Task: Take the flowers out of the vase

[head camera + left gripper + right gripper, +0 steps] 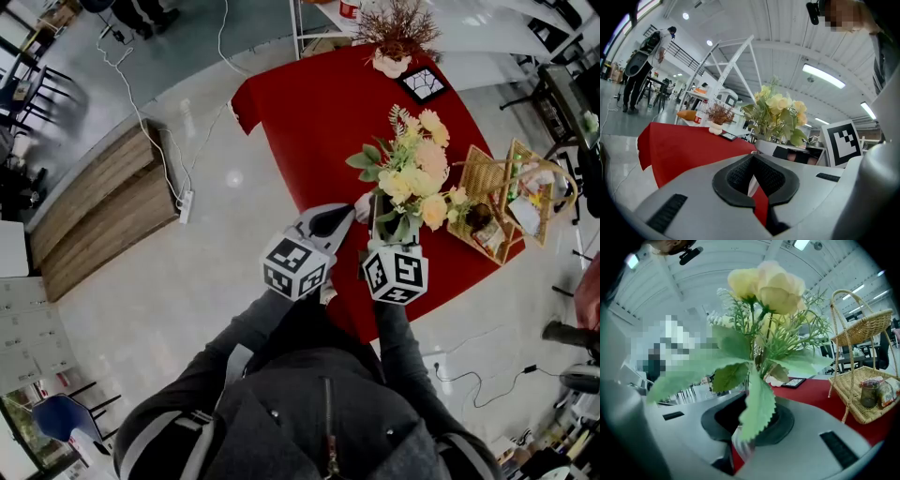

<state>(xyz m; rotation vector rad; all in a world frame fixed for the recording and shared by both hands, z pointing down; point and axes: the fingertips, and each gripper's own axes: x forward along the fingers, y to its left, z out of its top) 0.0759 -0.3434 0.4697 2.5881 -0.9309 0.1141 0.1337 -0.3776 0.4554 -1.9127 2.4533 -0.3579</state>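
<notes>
- Right hand-held gripper (749, 404) is clamped on the stems of the flowers (765, 287), with a serrated leaf drooping across its jaws.
- Left hand-held gripper (752, 158) sits just to its left, jaws together with nothing between them.
- The yellow and peach bouquet stands upright at the near edge of the red tabletop (309, 112).
- A wicker basket (487, 178) sits just right of the blooms.
- A dried plant (396, 33) stands at the far end.

Indus. hall – steel trusses (734, 62), strip lights (824, 76), floor power strip (185, 205).
</notes>
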